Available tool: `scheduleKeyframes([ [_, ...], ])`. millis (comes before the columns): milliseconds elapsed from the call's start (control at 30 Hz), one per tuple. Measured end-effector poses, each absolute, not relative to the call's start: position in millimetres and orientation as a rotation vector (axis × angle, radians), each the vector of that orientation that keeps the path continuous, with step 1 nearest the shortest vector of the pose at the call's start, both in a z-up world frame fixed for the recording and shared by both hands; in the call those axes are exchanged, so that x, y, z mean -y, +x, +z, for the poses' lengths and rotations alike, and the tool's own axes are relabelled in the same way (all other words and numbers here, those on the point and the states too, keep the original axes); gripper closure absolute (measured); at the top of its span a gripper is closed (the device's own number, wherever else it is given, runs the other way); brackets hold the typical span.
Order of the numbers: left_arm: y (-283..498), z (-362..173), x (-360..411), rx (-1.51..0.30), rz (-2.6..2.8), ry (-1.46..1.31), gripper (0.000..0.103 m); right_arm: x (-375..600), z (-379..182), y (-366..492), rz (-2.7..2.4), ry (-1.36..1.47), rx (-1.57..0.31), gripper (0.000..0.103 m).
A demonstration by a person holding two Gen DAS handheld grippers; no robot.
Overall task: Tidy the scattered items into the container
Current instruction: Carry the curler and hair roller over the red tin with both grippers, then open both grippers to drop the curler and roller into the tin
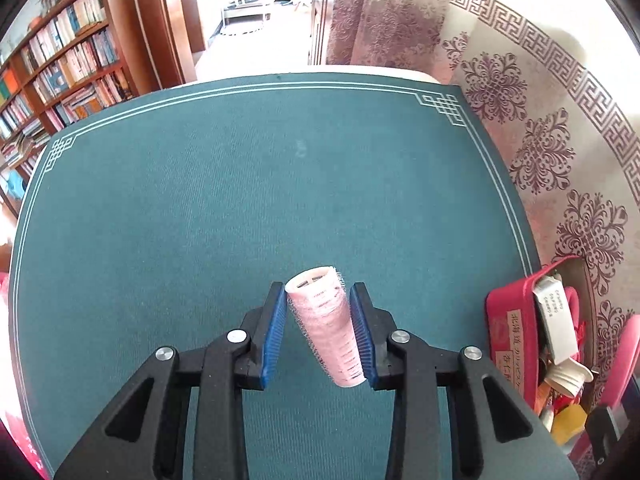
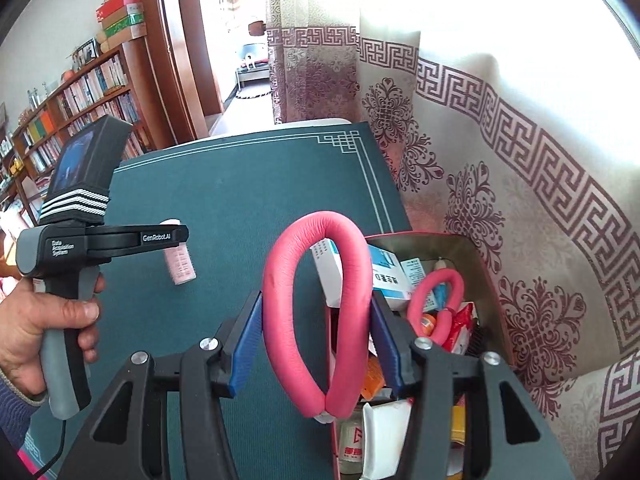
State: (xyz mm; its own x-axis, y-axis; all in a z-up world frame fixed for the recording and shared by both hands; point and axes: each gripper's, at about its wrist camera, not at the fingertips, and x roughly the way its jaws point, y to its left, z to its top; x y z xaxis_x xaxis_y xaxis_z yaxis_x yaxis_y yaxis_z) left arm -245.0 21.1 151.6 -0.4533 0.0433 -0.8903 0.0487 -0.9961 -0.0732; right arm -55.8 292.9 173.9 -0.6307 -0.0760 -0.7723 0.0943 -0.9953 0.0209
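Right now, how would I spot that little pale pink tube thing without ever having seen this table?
Find the green table mat; near its front, short of the red container at its right edge, the left gripper holds a hair roller between blue pads. Unlike the thick bright pink foam loop in the right gripper, it is a short, pale, bristly cylinder.

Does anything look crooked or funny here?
Yes. The pink hair roller sits slanted between the left gripper's blue pads, not straight along them. The pink foam loop in the right gripper is squashed narrow. The red container beside it is crammed messily.
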Motion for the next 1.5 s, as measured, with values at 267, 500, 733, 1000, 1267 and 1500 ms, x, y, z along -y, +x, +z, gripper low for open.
scheduleKeyframes([
  [267, -229.5, 184.5, -53.9, -0.189, -2.790, 1.649, 0.068, -326.9, 184.2, -36.0, -2.831, 1.296, -0.008, 0.047],
  [500, -213.1, 208.9, -89.6, -0.252, -2.891, 1.702, 0.068, -358.8, 179.7, -21.4, -2.870, 1.351, 0.015, 0.047],
  [733, -198.9, 212.5, -143.3, -0.238, -2.982, 1.803, 0.068, -377.4, 164.9, -13.0, -2.871, 1.417, 0.010, 0.046],
  [1000, -193.8, 205.4, -195.9, -0.156, -3.043, 1.899, 0.068, -390.6, 153.2, -8.6, -2.862, 1.452, 0.010, 0.044],
  [1267, -195.5, 196.2, -218.6, -0.091, -3.028, 1.957, 0.046, -394.4, 145.0, -8.0, -2.836, 1.469, 0.024, 0.026],
  [1500, -183.9, 198.7, -197.2, -0.033, -2.963, 1.893, 0.039, -395.8, 141.6, 1.2, -2.797, 1.502, 0.081, 0.022],
])
